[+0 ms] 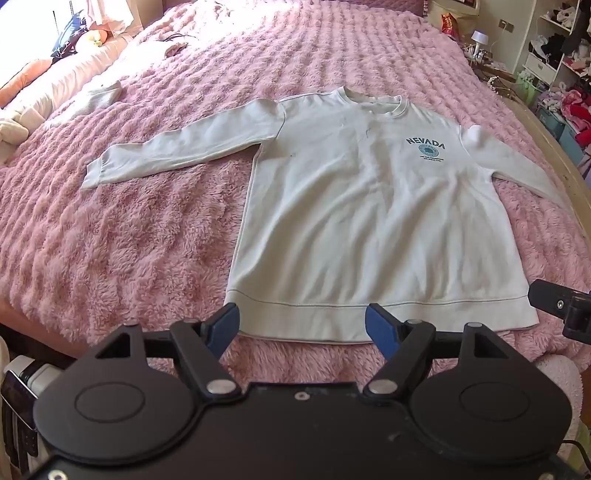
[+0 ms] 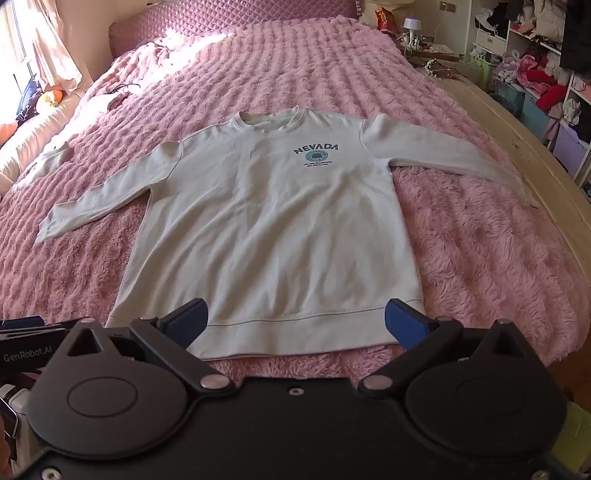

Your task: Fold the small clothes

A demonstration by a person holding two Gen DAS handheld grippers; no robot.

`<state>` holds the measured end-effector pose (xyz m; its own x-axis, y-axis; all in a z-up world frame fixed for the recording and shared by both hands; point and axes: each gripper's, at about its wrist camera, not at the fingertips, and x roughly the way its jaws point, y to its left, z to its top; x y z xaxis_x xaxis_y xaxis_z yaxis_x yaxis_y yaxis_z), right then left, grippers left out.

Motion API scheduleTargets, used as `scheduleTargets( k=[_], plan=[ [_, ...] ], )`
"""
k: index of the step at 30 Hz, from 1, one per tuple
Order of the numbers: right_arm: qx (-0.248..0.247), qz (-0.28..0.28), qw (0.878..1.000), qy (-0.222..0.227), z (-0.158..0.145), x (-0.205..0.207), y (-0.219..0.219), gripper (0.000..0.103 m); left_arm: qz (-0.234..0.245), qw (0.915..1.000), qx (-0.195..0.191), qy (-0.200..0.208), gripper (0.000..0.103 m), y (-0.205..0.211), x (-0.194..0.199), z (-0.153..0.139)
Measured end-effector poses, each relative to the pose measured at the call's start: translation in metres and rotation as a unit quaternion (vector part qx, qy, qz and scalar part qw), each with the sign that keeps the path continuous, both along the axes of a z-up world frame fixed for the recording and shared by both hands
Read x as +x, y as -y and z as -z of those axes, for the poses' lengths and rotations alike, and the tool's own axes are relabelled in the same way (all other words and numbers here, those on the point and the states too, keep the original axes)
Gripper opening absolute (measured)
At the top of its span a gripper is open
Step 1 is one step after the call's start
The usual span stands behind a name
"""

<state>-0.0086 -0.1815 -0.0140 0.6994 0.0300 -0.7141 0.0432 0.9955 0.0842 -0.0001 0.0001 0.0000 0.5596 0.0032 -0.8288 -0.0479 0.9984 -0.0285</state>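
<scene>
A white long-sleeved sweatshirt point(image 1: 354, 221) point(image 2: 273, 229) with a dark "NEVADA" print point(image 1: 425, 143) point(image 2: 316, 149) lies flat, front up, on a fluffy pink bedspread point(image 1: 122, 236) point(image 2: 480, 236). Both sleeves are spread out to the sides and the hem is nearest me. My left gripper point(image 1: 302, 325) hangs open above the left half of the hem, nothing between its blue pads. My right gripper point(image 2: 296, 320) stands open above the right half of the hem, its jaws wide apart and holding nothing. Part of the right gripper point(image 1: 561, 306) shows at the right edge of the left wrist view.
A small pale garment point(image 1: 99, 96) point(image 2: 51, 157) lies on the bed at the far left, near pillows and soft toys point(image 1: 92, 35). A wooden bed frame point(image 2: 517, 147) runs along the right. Beyond it stand shelves full of clothes point(image 2: 535, 66) and a nightstand with a lamp point(image 2: 412, 26).
</scene>
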Motion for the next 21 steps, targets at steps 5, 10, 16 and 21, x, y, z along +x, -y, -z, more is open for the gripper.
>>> scheduleTargets(
  k=[5,10,16,21],
  plan=[
    [0.001,0.001,1.000,-0.001,0.0002,0.0004,0.0001,0.103,-0.001,1.0000,-0.003,0.000,0.076,-0.0033,0.0000,0.0019],
    [0.000,0.001,1.000,-0.002,0.0028,0.0017,-0.0015,0.103,-0.002,1.0000,0.000,-0.002,0.076,-0.0011,-0.0011,0.0009],
    [0.001,0.000,1.000,-0.003,0.0016,0.0010,-0.0010,0.103,-0.003,1.0000,0.000,-0.002,0.076,-0.0015,-0.0005,0.0013],
    [0.000,0.000,1.000,-0.003,0.0000,0.0016,-0.0018,0.103,-0.002,1.0000,0.000,-0.002,0.076,-0.0018,-0.0007,0.0000]
  ],
)
